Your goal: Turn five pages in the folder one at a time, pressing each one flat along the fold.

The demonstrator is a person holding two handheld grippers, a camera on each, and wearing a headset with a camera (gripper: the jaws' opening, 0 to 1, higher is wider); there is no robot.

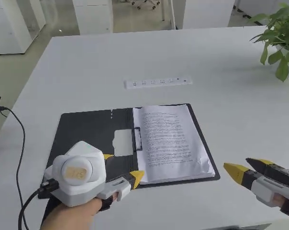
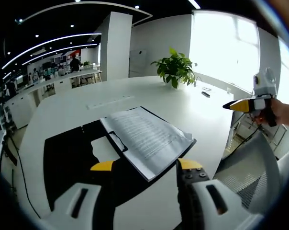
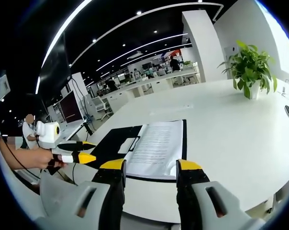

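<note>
White table (image 1: 230, 72): bears everything listed.
Black folder (image 1: 87, 129): lies open flat, mid-table.
Printed pages (image 1: 168, 141): stacked on the folder's right half, near corner curled.
My left gripper (image 1: 122, 166): fingers spread, empty, over the folder's near edge.
My right gripper (image 1: 246, 167): fingers spread, empty, right of the folder, apart from it.

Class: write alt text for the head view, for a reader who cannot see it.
An open black folder lies on a white table, printed pages on its right half. The left gripper, open, is at the folder's near edge; the right gripper, open, is off to its right.
</note>
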